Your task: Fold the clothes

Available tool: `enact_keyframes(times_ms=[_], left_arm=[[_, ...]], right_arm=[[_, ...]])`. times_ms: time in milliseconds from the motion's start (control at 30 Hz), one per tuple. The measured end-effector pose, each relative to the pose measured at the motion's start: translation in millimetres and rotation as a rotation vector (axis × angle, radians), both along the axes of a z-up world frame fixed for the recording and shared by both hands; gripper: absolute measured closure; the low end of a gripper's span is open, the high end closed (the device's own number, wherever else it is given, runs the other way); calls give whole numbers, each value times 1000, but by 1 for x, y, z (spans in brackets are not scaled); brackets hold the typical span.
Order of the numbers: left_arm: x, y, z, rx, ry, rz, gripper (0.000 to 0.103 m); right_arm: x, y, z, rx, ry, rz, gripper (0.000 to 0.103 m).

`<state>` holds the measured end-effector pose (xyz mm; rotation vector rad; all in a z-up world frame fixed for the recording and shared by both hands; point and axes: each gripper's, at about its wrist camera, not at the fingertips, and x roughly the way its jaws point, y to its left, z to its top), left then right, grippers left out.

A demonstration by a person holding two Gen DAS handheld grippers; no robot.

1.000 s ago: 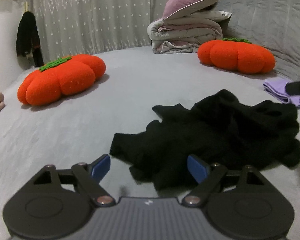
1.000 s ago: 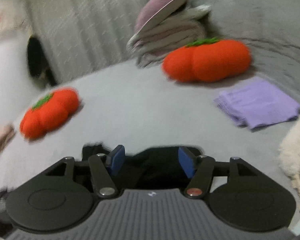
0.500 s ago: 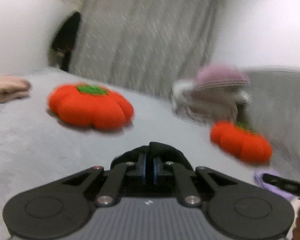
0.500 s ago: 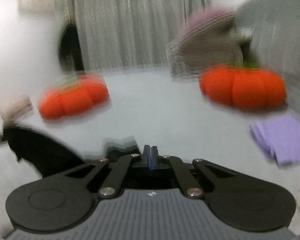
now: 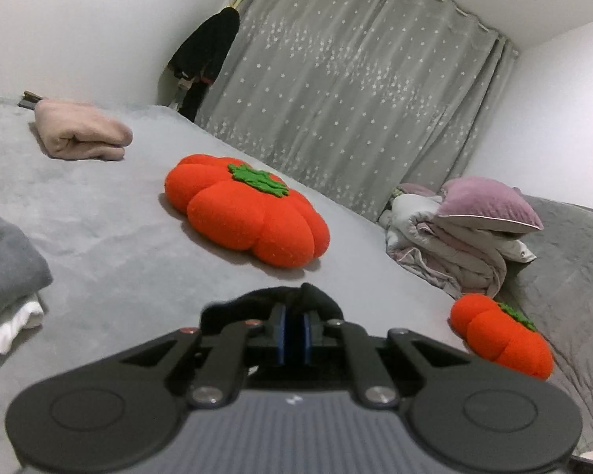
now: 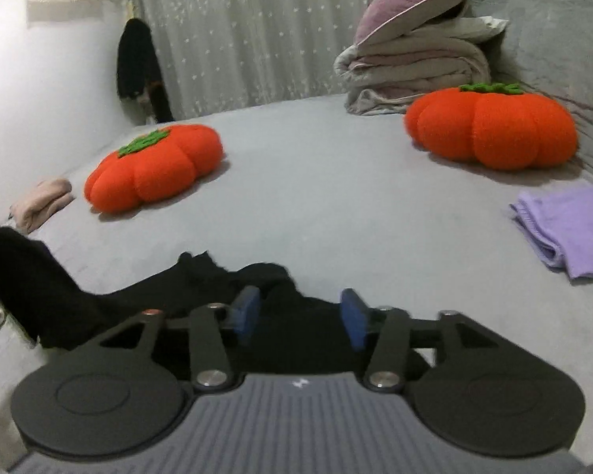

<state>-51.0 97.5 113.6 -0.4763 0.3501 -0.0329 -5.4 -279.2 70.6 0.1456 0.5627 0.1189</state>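
A black garment (image 6: pixel 201 288) lies stretched across the grey bed (image 6: pixel 336 197). My left gripper (image 5: pixel 294 333) is shut on a bunched end of the black garment (image 5: pixel 257 304) and holds it raised off the bed; that lifted end shows at the left of the right wrist view (image 6: pixel 23 272). My right gripper (image 6: pixel 298 314) is open, its blue pads either side of the garment's right part, which lies under it.
Two orange pumpkin cushions (image 6: pixel 154 166) (image 6: pixel 490 128) sit on the bed. A folded purple cloth (image 6: pixel 565 229) lies at right. Folded pink cloth (image 5: pixel 79 130) and a grey-white folded pile (image 5: pixel 8 276) lie at left. Stacked bedding with a mauve pillow (image 6: pixel 415 39) stands at the back.
My left gripper closed on the black garment and lifted its end up and to the left. My right gripper closed on the garment half a second ago and is now open again.
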Motion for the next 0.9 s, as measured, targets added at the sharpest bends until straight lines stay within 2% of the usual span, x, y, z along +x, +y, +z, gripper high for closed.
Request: enact_keyframes(times_ms=[33,133,200,300,400,467,600,667,700,733,800,833,900], left_arm=[[1,0,-1,-5,4,-4,95],[1,4,-1,-74,-24,-62,95],[-3,3,0,-141,-82,-146,95],[-14,-5,6,-152,-183,-255,95],[-22,-15,8,-138,-242,-337,95],[-26,-20,9,-141,-267,-378,95],[-24,-19,7,-178,-272,-401,98],[-21,-17,6,-191,-270,-396,98],[-21,-16,5,-196,-269,-391,98],[-20,-16,5,-203,-266,-388,98],[-19,-15,5,-205,-256,-374,98],[-17,-15,4,-186,-240,-358,98],[-12,-15,1,-144,-190,-313,98]], right_arm=[[2,4,-1,1,4,16,37],[3,20,-2,-25,3,91,36],[-2,39,-6,-76,-4,166,37],[-6,69,-15,-163,-23,250,37],[-12,96,-25,-249,-100,332,37],[-23,116,-31,-348,-171,409,37],[-44,143,-43,-521,-267,521,37],[-47,148,-48,-567,-289,529,38],[-44,149,-49,-576,-290,511,44],[-41,149,-49,-584,-289,491,65],[-33,145,-47,-558,-258,459,96],[-29,143,-47,-532,-235,446,101],[-24,139,-47,-509,-207,429,101]])
